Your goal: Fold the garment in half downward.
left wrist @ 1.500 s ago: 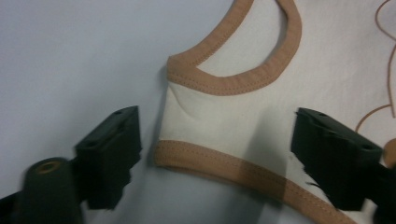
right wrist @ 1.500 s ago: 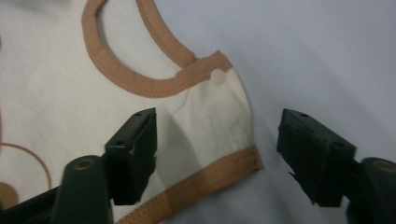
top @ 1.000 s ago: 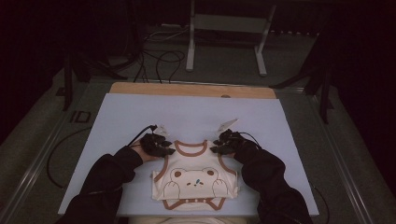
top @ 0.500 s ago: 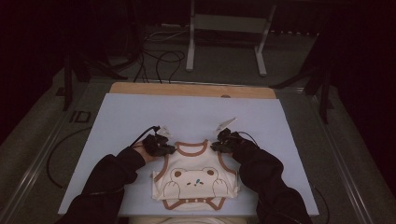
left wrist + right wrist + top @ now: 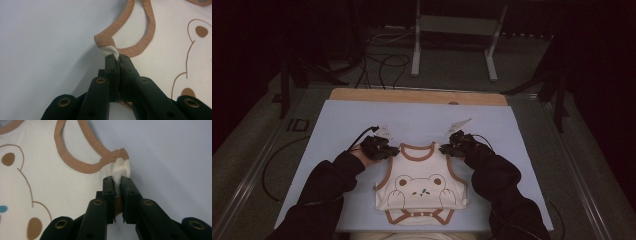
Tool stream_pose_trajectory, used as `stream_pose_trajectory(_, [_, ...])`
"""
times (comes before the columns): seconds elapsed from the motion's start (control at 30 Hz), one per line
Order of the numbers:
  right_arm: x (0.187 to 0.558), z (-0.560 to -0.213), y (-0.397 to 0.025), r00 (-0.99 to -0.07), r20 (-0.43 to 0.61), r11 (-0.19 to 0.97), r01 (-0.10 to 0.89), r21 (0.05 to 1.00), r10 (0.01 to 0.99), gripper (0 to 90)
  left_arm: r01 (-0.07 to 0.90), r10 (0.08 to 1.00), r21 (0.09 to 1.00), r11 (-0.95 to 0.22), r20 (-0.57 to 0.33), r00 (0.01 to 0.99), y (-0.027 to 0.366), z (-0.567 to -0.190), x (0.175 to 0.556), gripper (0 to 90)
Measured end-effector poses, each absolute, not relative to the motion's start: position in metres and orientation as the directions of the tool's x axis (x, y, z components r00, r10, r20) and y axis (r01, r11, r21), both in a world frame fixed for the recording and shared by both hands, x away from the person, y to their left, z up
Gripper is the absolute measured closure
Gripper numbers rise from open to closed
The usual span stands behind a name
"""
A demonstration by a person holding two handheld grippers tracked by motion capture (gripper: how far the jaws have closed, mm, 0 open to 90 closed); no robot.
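Bodysuit [image 5: 422, 187] flat on table [image 5: 337, 120] | left gripper [image 5: 117, 58] pinching shoulder | right gripper [image 5: 117, 180] pinching other shoulder

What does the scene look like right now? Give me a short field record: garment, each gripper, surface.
garment: cream baby bodysuit with brown trim and a bear print, lying flat, neck away from the person
left gripper: shut on the bodysuit's shoulder, white fabric bunched between the jaws
right gripper: shut on the other shoulder, fabric pinched the same way
surface: pale blue mat on a table
grip symmetry: one gripper at each shoulder, either side of the neck opening
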State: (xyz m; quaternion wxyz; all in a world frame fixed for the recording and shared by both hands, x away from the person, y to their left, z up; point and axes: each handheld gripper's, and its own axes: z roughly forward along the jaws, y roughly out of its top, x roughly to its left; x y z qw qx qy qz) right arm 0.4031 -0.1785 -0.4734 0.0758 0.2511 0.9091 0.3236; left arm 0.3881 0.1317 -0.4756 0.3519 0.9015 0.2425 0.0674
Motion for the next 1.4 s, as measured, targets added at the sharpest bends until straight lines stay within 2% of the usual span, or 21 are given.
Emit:
stream_pose_trajectory(0.87, [0.406,-0.399,-0.185,-0.861,-0.070,0.625,0.308,0.717,0.505,83.1,0.274,0.459,0.748,-0.605,0.046,0.887,0.136,-0.403,0.394,87.3])
stream_pose_trajectory(1.4, [0.412,-0.348,-0.181,-0.850,-0.153,0.618,0.231,0.752,0.504,83.0,0.215,0.487,0.789,-0.575,0.120,0.865,0.137,-0.356,0.399,87.2])
